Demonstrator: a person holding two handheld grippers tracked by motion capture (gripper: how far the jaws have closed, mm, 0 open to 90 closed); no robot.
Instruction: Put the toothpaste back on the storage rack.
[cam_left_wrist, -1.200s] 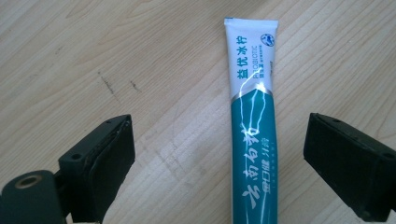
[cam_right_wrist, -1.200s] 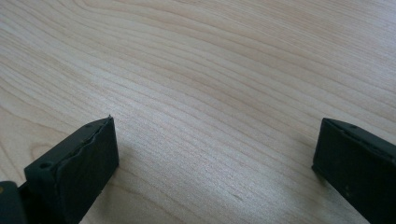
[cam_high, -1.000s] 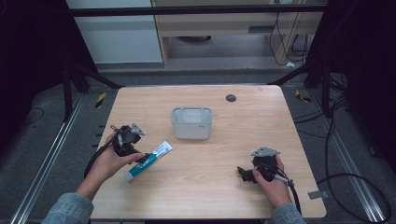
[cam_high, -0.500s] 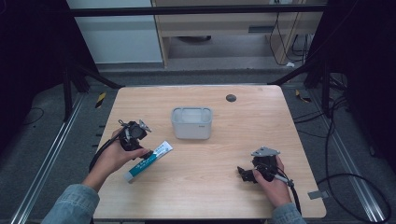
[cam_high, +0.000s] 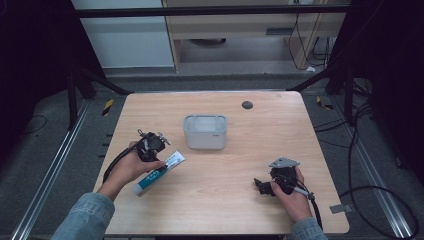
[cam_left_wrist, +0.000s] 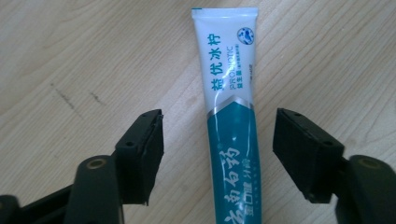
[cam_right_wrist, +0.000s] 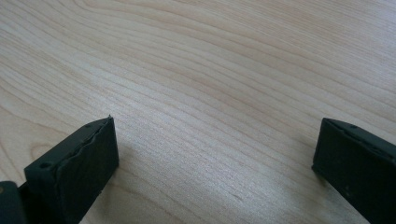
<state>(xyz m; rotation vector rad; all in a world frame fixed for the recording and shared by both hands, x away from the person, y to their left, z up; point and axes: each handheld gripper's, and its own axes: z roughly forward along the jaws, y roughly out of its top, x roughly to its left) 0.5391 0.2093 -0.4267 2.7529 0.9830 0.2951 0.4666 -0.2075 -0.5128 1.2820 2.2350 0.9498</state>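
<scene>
A: High view first. What has moved?

B: The left gripper (cam_high: 159, 161) has come in from the left edge of the bench (cam_high: 300, 150) and now sits over the toothpaste tube (cam_high: 159, 173), which lies flat and slanted at the near left. A second ago the hand was off to the tube's left. The clear tub (cam_high: 205, 132) stands at mid-bench, a short way to the far right of the tube, and the right gripper (cam_high: 260, 185) rests at the near right, just where it was.

A: And the left gripper view?

B: The tube (cam_left_wrist: 231, 135) runs straight up the middle between the two jaws, its flat crimped end pointing away and its teal half nearest the camera. The jaws have just been closing, but they stand about half open, with bare wood showing on each side of the tube. So nothing is gripped yet.

A: Meaning?

B: I'd say the pick-up is lined up; the squeeze is what's left, then likely a carry to the tub.

A: Right gripper view?

B: Jaws spread wide over bare bench (cam_right_wrist: 224, 70), holding nothing.
</scene>
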